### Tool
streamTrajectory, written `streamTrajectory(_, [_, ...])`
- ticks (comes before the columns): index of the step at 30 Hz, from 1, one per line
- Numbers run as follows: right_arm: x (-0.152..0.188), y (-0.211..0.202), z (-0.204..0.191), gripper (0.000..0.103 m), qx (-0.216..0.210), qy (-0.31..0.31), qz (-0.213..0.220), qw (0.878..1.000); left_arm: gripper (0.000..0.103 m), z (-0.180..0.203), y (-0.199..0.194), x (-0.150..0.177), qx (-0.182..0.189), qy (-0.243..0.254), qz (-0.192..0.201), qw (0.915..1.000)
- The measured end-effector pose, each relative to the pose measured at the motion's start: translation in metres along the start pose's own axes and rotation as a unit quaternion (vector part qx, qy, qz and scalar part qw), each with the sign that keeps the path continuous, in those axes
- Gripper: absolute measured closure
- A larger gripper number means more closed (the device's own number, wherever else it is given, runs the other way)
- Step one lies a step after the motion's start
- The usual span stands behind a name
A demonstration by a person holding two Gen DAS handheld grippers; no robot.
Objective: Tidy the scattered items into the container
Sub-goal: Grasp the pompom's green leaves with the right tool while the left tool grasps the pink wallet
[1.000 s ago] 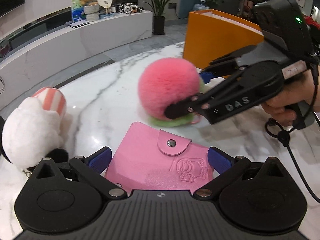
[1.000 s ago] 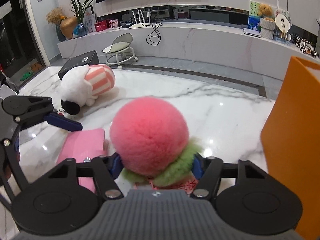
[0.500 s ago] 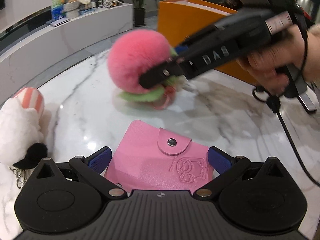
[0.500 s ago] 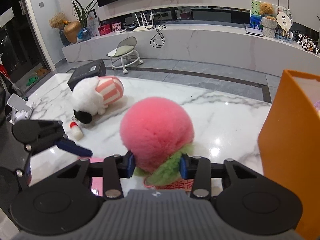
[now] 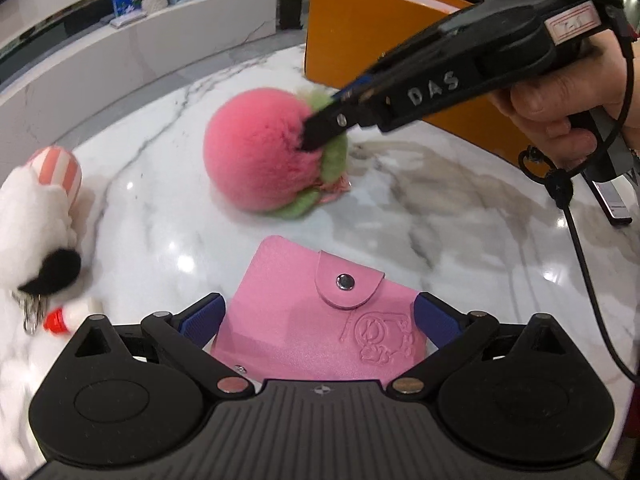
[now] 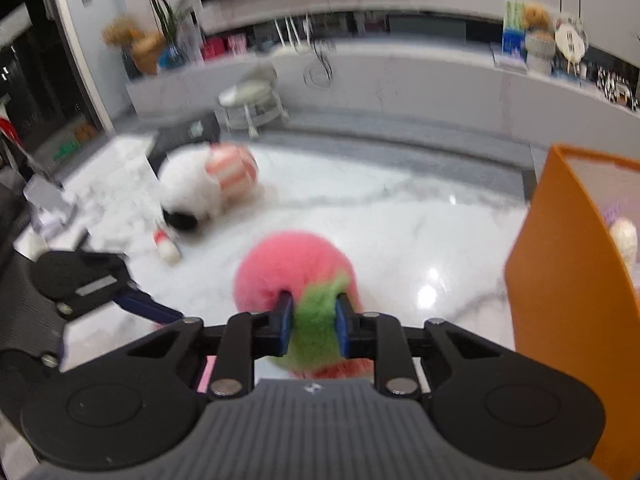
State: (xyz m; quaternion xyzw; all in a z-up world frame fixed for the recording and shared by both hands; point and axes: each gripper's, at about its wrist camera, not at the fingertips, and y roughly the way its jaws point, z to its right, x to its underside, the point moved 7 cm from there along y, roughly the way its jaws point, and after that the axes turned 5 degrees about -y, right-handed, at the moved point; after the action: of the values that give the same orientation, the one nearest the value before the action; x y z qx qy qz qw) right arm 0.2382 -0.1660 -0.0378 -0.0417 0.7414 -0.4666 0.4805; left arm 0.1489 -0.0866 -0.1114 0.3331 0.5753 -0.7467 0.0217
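Note:
My right gripper (image 6: 314, 320) is shut on the green leafy base of a pink fluffy peach plush (image 6: 292, 268) and holds it above the marble table; it also shows in the left wrist view (image 5: 260, 156) with the right gripper (image 5: 320, 132) clamped on it. My left gripper (image 5: 320, 316) is open, its fingers either side of a pink snap wallet (image 5: 316, 312) that lies on the table. The orange container (image 6: 572, 300) stands at the right, also seen in the left wrist view (image 5: 360, 36).
A white plush with a striped pink cap (image 5: 36, 216) lies at the left, with a keyring and a small red-capped white bottle (image 5: 68, 314) beside it. The white plush also shows in the right wrist view (image 6: 208, 188). The marble table's edge (image 5: 132, 100) curves behind.
My right gripper has closed tighter onto the peach's green base and the plush has tilted and swung lower. My left gripper still straddles the wallet.

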Motion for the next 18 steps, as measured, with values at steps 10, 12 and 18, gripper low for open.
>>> streamTrajectory(10, [0.005, -0.010, -0.007, 0.067, -0.004, -0.011, -0.015, 1.000, 0.000, -0.002, -0.016, 0.025, -0.024, -0.042, -0.017, 0.9987])
streamTrajectory(12, [0.002, -0.013, -0.008, 0.066, -0.003, -0.011, -0.011, 1.000, 0.000, 0.003, -0.018, 0.031, -0.017, -0.006, -0.037, 0.9992])
streamTrajectory(18, [-0.001, -0.015, -0.007, 0.063, -0.001, -0.014, -0.007, 1.000, 0.000, 0.016, -0.016, 0.052, 0.064, 0.032, -0.132, 0.9887])
